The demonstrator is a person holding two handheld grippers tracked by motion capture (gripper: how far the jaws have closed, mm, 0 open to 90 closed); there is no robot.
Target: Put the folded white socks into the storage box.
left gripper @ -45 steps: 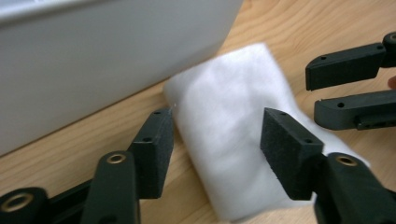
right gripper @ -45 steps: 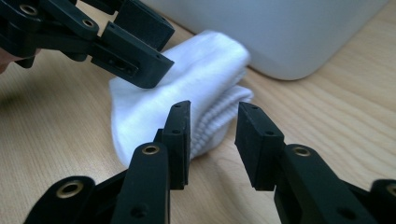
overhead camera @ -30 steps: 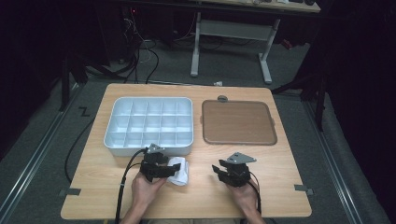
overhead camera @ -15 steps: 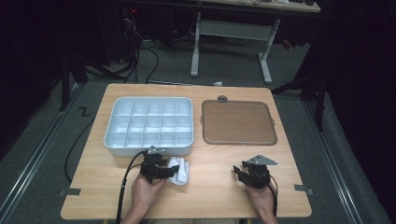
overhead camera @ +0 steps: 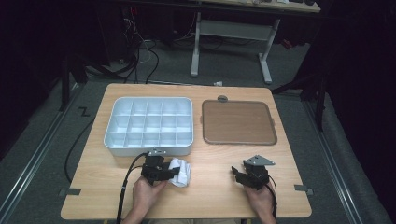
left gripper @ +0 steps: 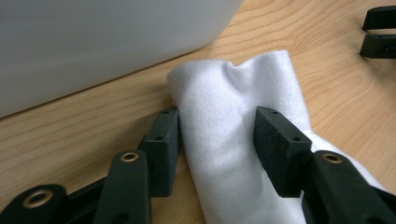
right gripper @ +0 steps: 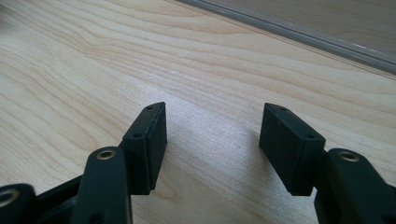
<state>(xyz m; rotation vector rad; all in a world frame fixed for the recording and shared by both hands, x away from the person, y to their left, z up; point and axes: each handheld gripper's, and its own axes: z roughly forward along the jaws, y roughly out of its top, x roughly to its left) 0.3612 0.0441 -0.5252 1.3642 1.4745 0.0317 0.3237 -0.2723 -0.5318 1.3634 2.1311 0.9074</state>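
A crumpled white cloth (overhead camera: 182, 171) lies on the wooden table just in front of the white compartment tray (overhead camera: 149, 150). My left gripper (overhead camera: 173, 171) comes at it from the left. Its jaws have just been closing, and in the left gripper view the pads (left gripper: 163, 140) pinch the cloth (left gripper: 229, 112) between them. My right gripper (overhead camera: 237, 174) rests low over bare wood near the front right. Its jaws have just been opening, and the right gripper (right gripper: 212, 135) stands open with nothing but table between its fingers.
A flat brown tray (overhead camera: 238, 122) sits at the back right, and its rim (right gripper: 299, 32) crosses the right gripper view. The compartment tray's grey wall (left gripper: 93, 46) stands close behind the cloth. Bare wood lies between the two hands.
My right hand has slid to the right, away from the cloth, and a little nearer the table's front edge. My left hand has stayed at the cloth.
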